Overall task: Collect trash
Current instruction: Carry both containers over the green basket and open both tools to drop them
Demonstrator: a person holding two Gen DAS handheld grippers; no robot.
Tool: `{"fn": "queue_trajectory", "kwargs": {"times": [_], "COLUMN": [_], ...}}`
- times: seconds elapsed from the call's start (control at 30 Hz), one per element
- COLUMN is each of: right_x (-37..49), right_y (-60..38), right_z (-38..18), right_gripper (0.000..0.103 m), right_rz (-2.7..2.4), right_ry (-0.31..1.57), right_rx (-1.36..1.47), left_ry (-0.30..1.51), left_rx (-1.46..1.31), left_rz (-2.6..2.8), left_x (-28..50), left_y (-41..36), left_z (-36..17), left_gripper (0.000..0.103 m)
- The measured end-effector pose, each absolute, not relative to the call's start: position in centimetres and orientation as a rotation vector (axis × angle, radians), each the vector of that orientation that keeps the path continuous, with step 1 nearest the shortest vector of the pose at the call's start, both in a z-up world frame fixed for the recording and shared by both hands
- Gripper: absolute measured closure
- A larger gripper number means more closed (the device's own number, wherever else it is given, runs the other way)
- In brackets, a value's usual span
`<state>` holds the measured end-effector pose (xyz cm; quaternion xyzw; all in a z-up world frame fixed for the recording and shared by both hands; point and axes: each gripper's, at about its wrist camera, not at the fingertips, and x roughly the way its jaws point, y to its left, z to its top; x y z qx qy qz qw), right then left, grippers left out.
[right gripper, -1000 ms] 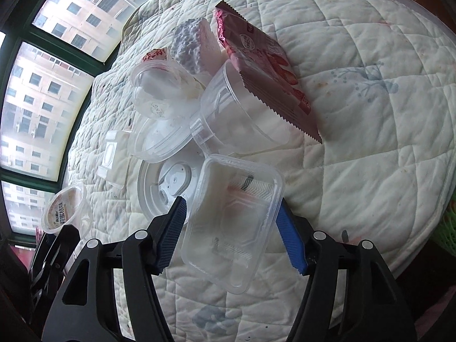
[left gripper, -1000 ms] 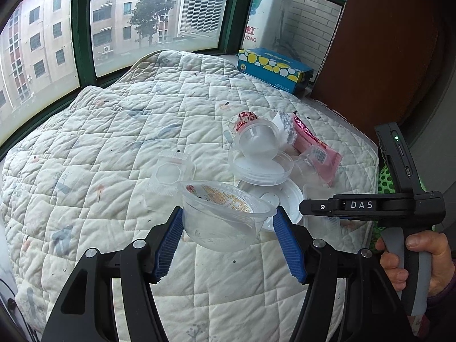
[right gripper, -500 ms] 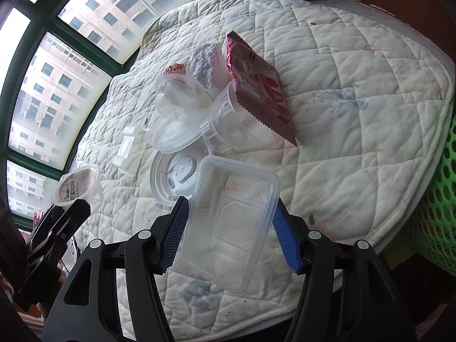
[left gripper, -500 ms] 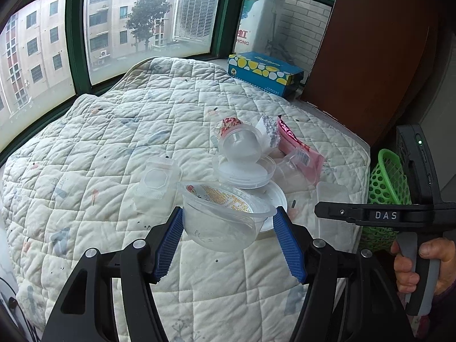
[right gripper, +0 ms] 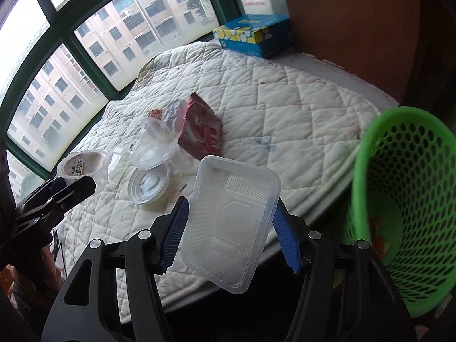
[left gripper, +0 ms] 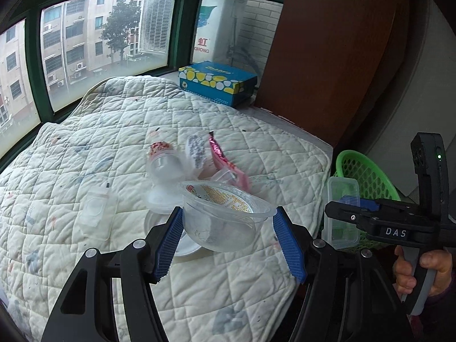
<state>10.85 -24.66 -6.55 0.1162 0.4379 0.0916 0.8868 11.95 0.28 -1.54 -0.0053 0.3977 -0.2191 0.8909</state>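
Note:
My left gripper (left gripper: 228,239) is shut on a clear round plastic cup (left gripper: 222,219) with a printed foil lid, held above the quilt; it also shows in the right wrist view (right gripper: 82,165). My right gripper (right gripper: 229,236) is shut on a clear rectangular plastic tray (right gripper: 230,222), held past the bed's edge beside the green mesh basket (right gripper: 404,199). The tray (left gripper: 340,211) and basket (left gripper: 364,171) also show in the left wrist view. Loose trash lies on the quilt: a pink snack wrapper (right gripper: 203,132), clear cups (right gripper: 154,134) and a white round lid (right gripper: 148,185).
A white quilted cover (left gripper: 114,131) lies over the bed. A blue tissue box (left gripper: 216,82) stands at the far edge by the green-framed windows. A brown wooden panel (left gripper: 327,57) rises at the right. A small clear lidded container (left gripper: 95,208) lies left of the pile.
Both grippers have pulled back and to the right with their loads. The right gripper has carried the tray off the bed to beside the green basket.

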Motion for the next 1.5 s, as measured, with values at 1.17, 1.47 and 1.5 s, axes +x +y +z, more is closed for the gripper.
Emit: {"fn": "queue_trajectory", "kwargs": {"times": [1.17, 1.47, 1.5], "right_x": [2.7, 1.3, 1.1], "right_y": [-47.3, -48.7, -48.8], "right_z": [-6.1, -6.1, -6.2], "right_gripper": [0.034, 0.033, 0.033], "right_rz": [-0.222, -0.226, -0.224], "right_ry": [0.766, 0.737, 0.738], "right_rx": [0.408, 0.457, 0.463], "left_ry": [0.852, 0.909, 0.915], "left_rx": [0.185, 0.228, 0.231], "left_rz": [-0.805, -0.854, -0.856], "left_x": [11.7, 11.1, 11.1], "left_y": [-24.0, -28.2, -28.5], "left_z": [0.1, -1.8, -2.0], "left_gripper": [0.041, 0.040, 0.040]}}
